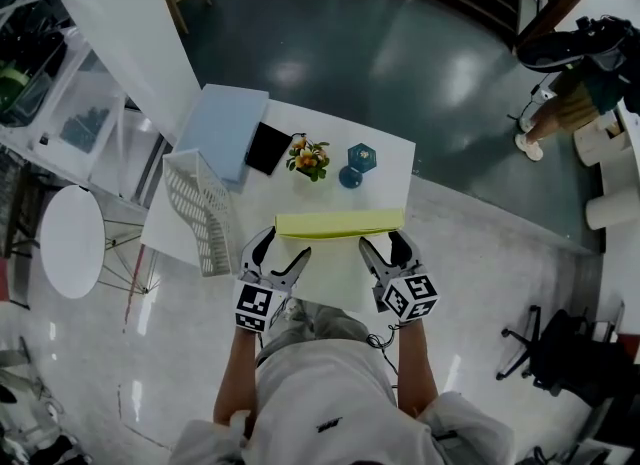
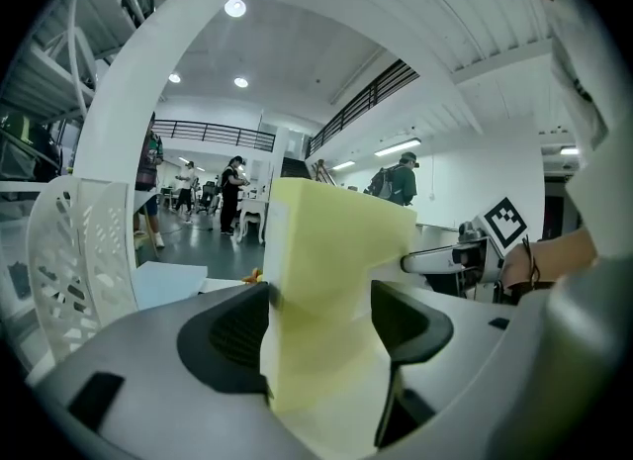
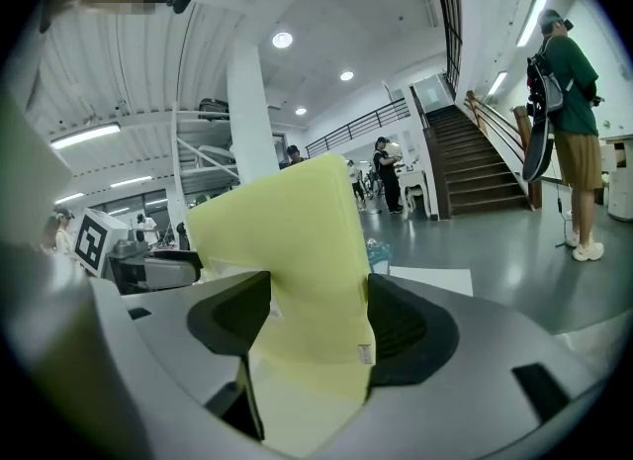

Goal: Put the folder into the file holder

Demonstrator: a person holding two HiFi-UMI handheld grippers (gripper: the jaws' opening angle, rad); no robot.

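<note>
The pale yellow paper folder (image 1: 340, 223) is over the near edge of the white table (image 1: 385, 188), gripped at both ends. The left gripper (image 1: 275, 253) has its jaws closed on the folder's left end, and the right gripper (image 1: 388, 250) clamps the right end the same way. The white perforated plastic file holder (image 1: 200, 208) stands at the table's left edge, just left of the folder, and is not touching it.

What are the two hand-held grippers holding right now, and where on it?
Both hold the yellow folder. The left hand-held gripper is clamped on its left end and the right hand-held gripper on its right end, both from the person's side.
</note>
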